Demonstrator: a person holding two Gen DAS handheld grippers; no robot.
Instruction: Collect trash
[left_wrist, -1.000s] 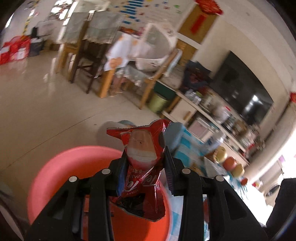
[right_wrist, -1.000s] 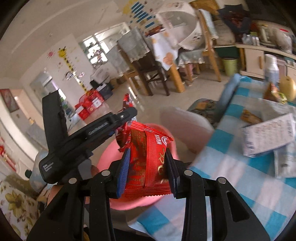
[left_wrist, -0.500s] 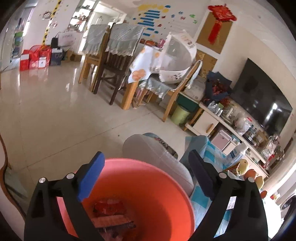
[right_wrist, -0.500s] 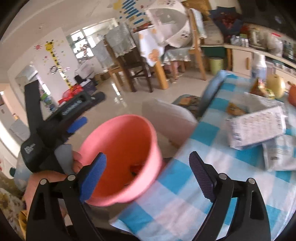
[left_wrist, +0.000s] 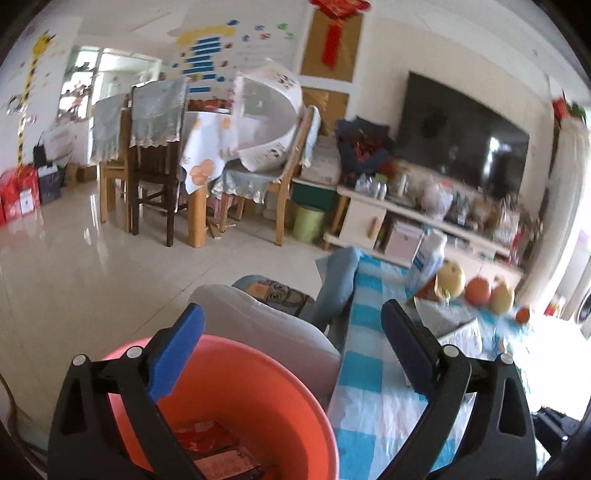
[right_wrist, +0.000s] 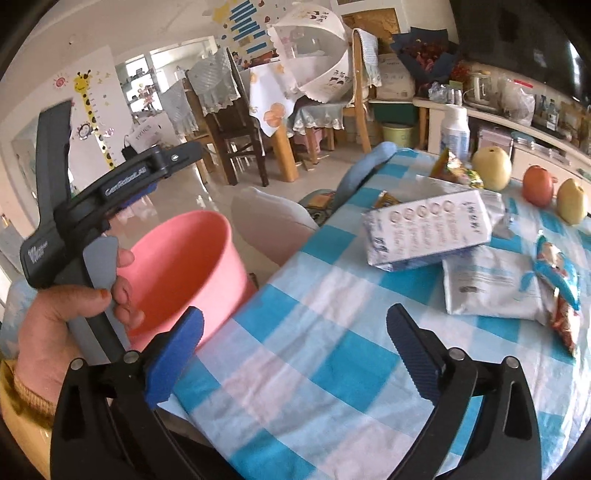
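Above the pink bin (left_wrist: 229, 402), both claws (left (left_wrist: 291, 354), right (right_wrist: 295, 354)) tilt downward, opening, empty.

Ahead of the right claw (right_wrist: 293, 349), whose jaws are opening with nothing between them, the checked tabletop (right_wrist: 317, 332) lies bare from 6 to 12 o'clock. At 1 o'clock two white packs (right_wrist: 428, 229) stack up; at 3 o'clock a blue snack packet (right_wrist: 556, 267) blocks the edge. At 9 o'clock the pink bucket (right_wrist: 181, 266) and the person's left hand (right_wrist: 62, 314) crowd the side. The left claw (left_wrist: 291, 349) is opening too, empty, over the bucket's open mouth, red wrappers (left_wrist: 210, 439) at its bottom.
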